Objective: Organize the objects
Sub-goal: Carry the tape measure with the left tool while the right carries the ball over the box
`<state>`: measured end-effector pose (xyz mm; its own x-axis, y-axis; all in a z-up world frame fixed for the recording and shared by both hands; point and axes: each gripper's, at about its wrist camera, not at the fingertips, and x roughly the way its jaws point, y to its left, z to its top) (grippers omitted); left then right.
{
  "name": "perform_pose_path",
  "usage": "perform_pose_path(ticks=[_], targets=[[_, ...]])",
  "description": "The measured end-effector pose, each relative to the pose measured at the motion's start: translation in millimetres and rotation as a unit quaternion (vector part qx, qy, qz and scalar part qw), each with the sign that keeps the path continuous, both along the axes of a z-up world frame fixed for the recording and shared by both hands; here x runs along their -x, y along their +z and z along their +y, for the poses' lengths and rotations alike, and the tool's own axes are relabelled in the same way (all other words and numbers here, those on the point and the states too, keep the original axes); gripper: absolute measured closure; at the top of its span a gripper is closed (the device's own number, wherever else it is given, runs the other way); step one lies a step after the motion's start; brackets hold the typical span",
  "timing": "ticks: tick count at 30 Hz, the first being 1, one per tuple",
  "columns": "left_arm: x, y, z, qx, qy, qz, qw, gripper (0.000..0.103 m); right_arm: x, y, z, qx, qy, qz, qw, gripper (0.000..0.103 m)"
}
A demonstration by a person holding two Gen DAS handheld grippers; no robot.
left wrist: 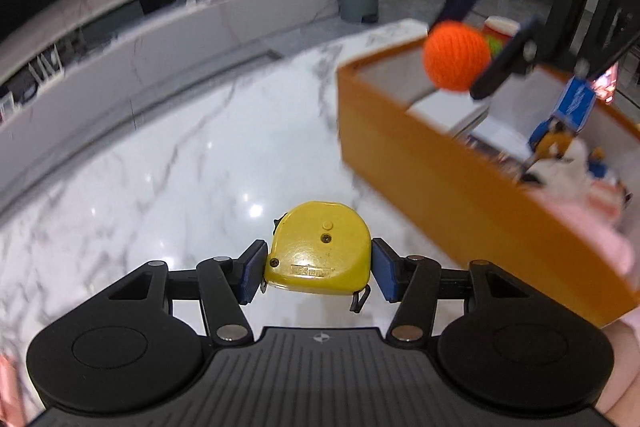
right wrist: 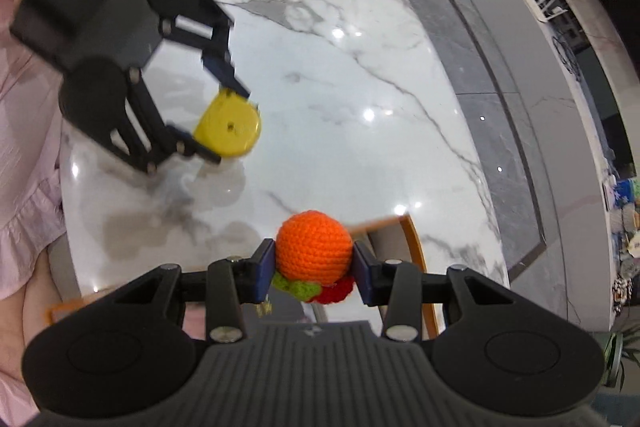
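Both grippers hold loads: my right fingers (right wrist: 314,277) clamp the orange ball (right wrist: 314,247) above the box (left wrist: 440,195), nearer than my left gripper's (left wrist: 318,269) tape measure (left wrist: 320,249).

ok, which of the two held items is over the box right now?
The orange yarn ball, held by the right hand-held gripper, hangs above the orange box. The yellow tape measure is over the marble table.

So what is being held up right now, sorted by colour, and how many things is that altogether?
Yellow: 1, the tape measure in the left gripper.
Orange: 1, the crocheted ball in the right gripper, with green and red crochet bits under it.
Total: 2 held things.
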<state>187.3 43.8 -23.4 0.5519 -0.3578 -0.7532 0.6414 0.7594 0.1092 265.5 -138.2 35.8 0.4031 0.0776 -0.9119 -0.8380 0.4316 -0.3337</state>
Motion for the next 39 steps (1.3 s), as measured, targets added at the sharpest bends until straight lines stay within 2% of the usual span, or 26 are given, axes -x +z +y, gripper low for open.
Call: perform_pose_path(ticks=[6,12,16,23,31,39], targets=[[21.9,44.6,-40.8,0.001,-0.047,-0.04,0.9981,0.039,36.8,18.3,-38.3,-0.006,-0.024,-0.02,1.0,0.06],[27.5,58.7,-100.9,-0.004,-0.113,-0.057,0.992,0.039,51.6,6.2,-73.5,-0.003,-0.049,-0.033,0.998,0.06],[21.7,48.3,-138.3,-0.015,-0.143,-0.054,0.9881,0.039,55.9,-4.5,-94.4,-0.007,-0.065,-0.035,0.997,0.06],[-0.4,14.7,-185.0,-0.033,-0.183,-0.024,0.9823,0.039,59.3,-19.9,-121.5,-0.023,-0.082,-0.031,0.996,0.06],[-19.7,-25.4,-216.3,-0.072,-0.227,0.001,0.9711,0.039,45.7,-32.7,-146.1,-0.041,-0.101,-0.038,0.993,0.06],[-31.8,-50.9,-242.7,-0.072,-0.255,0.022,0.964,0.039,28.3,-41.7,-157.9,-0.048,-0.11,-0.041,0.992,0.06]])
